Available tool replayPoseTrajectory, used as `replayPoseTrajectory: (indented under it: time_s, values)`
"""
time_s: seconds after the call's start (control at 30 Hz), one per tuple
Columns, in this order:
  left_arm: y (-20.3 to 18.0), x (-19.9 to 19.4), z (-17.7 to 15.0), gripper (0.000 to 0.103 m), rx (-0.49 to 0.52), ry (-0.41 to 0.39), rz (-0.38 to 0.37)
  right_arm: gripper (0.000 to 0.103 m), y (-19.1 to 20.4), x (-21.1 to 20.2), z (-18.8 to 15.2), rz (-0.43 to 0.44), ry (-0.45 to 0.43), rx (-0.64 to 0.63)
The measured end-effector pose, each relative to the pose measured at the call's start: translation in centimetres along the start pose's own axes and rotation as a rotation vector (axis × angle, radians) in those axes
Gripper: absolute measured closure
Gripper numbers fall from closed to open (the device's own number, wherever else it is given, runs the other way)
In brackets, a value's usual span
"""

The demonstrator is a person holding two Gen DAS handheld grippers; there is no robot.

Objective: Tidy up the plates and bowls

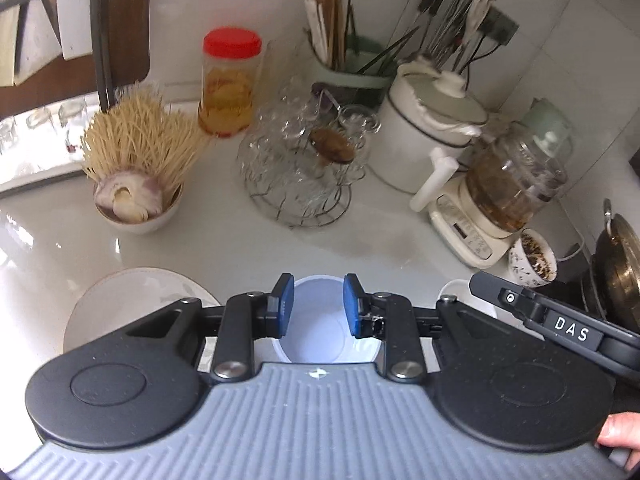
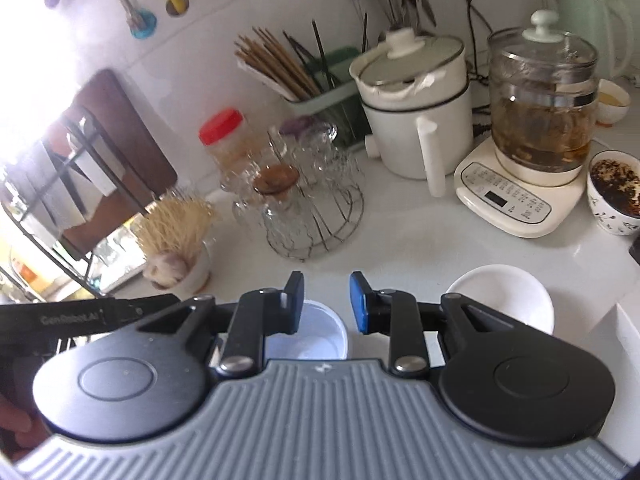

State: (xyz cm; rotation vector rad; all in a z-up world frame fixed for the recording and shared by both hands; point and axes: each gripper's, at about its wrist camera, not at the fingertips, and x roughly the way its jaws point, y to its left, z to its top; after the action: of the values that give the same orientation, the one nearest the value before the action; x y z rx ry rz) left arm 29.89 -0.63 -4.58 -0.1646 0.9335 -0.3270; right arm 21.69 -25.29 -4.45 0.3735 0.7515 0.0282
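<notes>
Left wrist view: left gripper (image 1: 319, 304) fingers part-open, nothing held, hovering above the pale plastic bowl (image 1: 320, 320) on the white bench (image 1: 380, 240). Flat white ceramic plate (image 1: 120, 300) sits just left of it, small white ceramic bowl (image 2: 502, 300) to its right. Right gripper (image 2: 327, 304) likewise part-open and empty, above the gap between the two bowls. Judgement: pick the next piece now. Come down square over one rim, one finger inside and one outside, close firmly, and keep clear of the wire rack of glasses (image 1: 296, 168).
</notes>
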Motion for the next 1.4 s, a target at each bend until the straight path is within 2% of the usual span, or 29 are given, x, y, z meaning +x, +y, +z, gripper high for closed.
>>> replayPoseTrajectory:
  time_s: [0.37,0.53,0.7,0.93,1.03,1.07,1.1,1.2,1.33,1.4]
  values:
    - [-1.0,-3.7,-2.5,0.072,0.07,-0.03,-0.08,0.074,1.6,-4.6,-3.0,-0.082,-0.056,0.012]
    - [-1.8,-3.7,-3.7,0.072,0.091,-0.007,-0.129,0.074,1.0,-6.0,-4.3,-0.132,-0.062,0.043]
    - [-3.3,-2.3,-4.4,0.072,0.12,0.034,-0.178,0.074,-0.7,-7.2,-5.6,-0.197,-0.068,0.087]
    - [-5.3,1.9,-4.7,0.068,0.114,0.115,-0.192,0.073,-4.4,-6.5,-5.6,-0.244,-0.045,0.175]
    - [-6.5,4.0,-4.1,0.055,0.13,0.149,-0.23,0.073,-6.2,-6.0,-5.1,-0.267,-0.044,0.192]
    - [-6.8,4.7,-3.9,0.051,0.128,0.153,-0.235,0.071,-6.9,-5.7,-4.8,-0.272,-0.041,0.201]
    - [-7.2,5.4,-3.6,0.049,0.13,0.164,-0.231,0.06,-7.6,-5.4,-4.5,-0.275,-0.035,0.211]
    - [-8.6,7.7,-2.4,0.046,0.151,0.181,-0.247,0.042,-9.5,-4.7,-3.3,-0.27,-0.044,0.233]
    - [-10.4,11.1,-1.3,0.045,0.193,0.206,-0.231,0.035,-11.3,-2.8,-1.9,-0.248,-0.034,0.228]
    - [-10.8,12.7,-0.9,0.045,0.171,0.227,-0.237,0.033,-12.5,-1.8,-1.7,-0.247,-0.016,0.256]
